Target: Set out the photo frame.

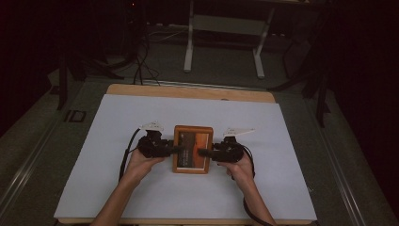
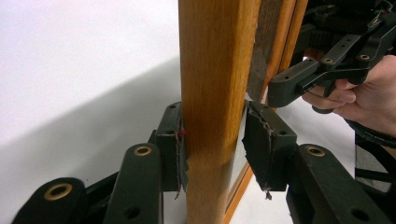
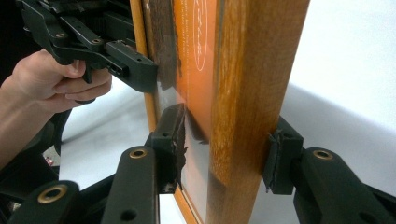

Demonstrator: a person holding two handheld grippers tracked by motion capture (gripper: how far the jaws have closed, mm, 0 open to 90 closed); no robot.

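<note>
Picture frame (image 1: 192, 149), wooden with a glazed front, sits mid-table on the white sheet (image 1: 117, 188); it looks rigid, moderately light, its glass breakable. Left gripper (image 1: 170, 149) and right gripper (image 1: 206, 152) straddle opposite side rails, jaws half-open, pads barely touching: grip the wood, never the pane

1. Bench (image 1: 141, 89): wooden top, its edge exposed along the far side.
2. White sheet (image 1: 141, 188): covers nearly the whole bench surface.
3. Grey floor (image 1: 216, 70): beyond the bench, dimly lit.
4. White frame legs (image 1: 189, 47): two uprights with a crossbar, standing on the floor, well apart from the bench.
5. Dark cables (image 1: 141, 66): trailing across the floor at far left.
</note>
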